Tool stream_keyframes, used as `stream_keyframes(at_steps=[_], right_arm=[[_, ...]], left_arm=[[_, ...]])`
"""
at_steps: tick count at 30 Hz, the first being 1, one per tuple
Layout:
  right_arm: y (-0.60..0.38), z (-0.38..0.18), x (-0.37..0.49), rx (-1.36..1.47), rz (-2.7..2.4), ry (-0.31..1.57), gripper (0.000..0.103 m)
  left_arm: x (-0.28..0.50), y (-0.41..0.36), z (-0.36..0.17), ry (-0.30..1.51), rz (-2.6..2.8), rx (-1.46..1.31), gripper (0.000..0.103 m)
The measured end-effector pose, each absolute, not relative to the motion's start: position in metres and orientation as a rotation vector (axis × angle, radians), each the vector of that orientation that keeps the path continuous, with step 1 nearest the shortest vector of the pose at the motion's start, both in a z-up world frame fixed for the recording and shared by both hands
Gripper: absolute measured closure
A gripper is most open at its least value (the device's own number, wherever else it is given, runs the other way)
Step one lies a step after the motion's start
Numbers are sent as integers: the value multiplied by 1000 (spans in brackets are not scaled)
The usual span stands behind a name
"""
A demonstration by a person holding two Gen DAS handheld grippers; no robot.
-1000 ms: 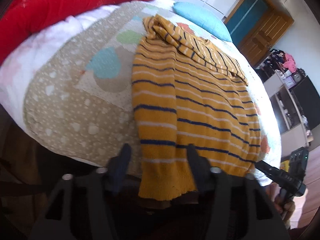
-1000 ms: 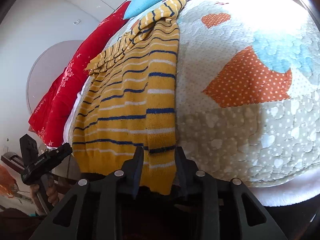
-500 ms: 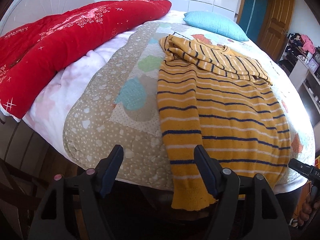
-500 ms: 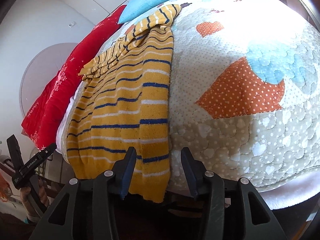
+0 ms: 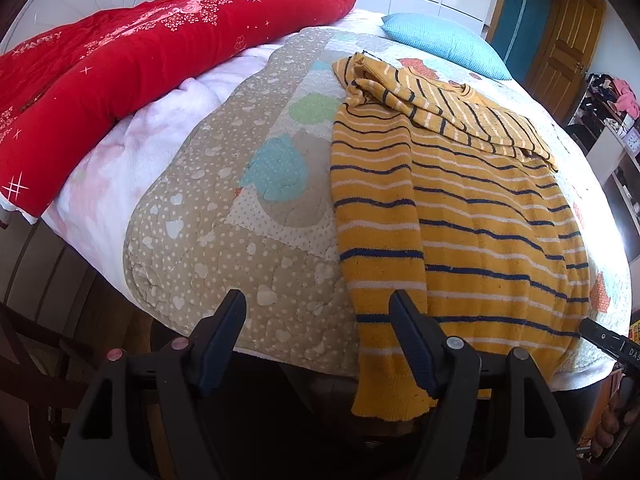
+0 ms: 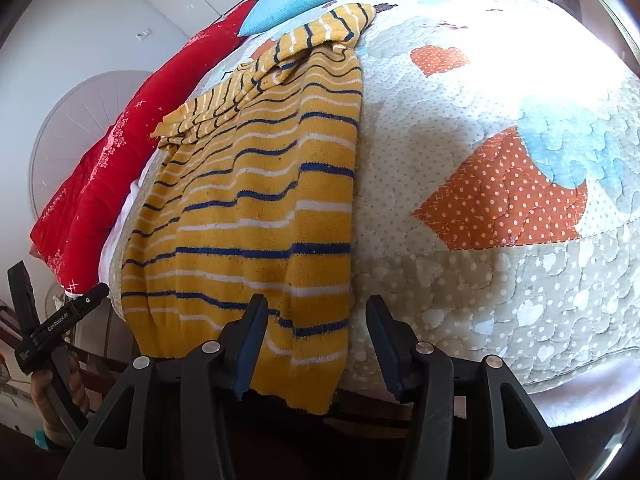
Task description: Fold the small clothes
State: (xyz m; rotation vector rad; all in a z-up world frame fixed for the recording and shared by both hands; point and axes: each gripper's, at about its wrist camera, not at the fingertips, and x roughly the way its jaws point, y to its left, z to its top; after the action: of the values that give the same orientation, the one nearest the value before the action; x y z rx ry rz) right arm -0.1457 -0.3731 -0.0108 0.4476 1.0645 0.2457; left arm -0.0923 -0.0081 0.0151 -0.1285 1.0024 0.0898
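Observation:
A mustard-yellow sweater [image 5: 460, 208] with navy and white stripes lies flat on the quilted bed [image 5: 224, 240], sleeves folded across its far end. Its hem hangs over the near edge. My left gripper [image 5: 318, 304] is open at the bed edge, with only quilt between its fingers. The hem's left corner hangs just behind its right finger. In the right wrist view the sweater [image 6: 256, 200] fills the left half. My right gripper [image 6: 317, 304] is opening, and the hem's right corner hangs loose between its jaws, untouched by the pads.
A red duvet [image 5: 120, 60] lies along the bed's left side and a blue pillow [image 5: 444, 44] at its far end. A wooden door [image 5: 560, 40] and cluttered shelves [image 5: 608, 100] stand to the right. A hand holds the left gripper [image 6: 52, 328] at the bed's edge.
Both pairs of jaws have spread wider. The right jaws came off the hem corner. The left gripper tilted up and shifted left, so the hem now hangs by its right finger.

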Motion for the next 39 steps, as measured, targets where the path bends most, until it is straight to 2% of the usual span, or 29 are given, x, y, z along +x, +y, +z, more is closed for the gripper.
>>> stream_keyframes(at_steps=[18, 29, 39], right_arm=[[-381, -21, -149, 504, 227, 1071, 43], [-373, -30, -150, 494, 248, 1105, 40], [-367, -42, -152, 506, 274, 1143, 38]], left_arm=[[-88, -7, 2, 1036, 75, -181, 28], [-89, 7, -26, 1092, -27, -409, 28], [-91, -10, -41, 1129, -140, -428, 25]])
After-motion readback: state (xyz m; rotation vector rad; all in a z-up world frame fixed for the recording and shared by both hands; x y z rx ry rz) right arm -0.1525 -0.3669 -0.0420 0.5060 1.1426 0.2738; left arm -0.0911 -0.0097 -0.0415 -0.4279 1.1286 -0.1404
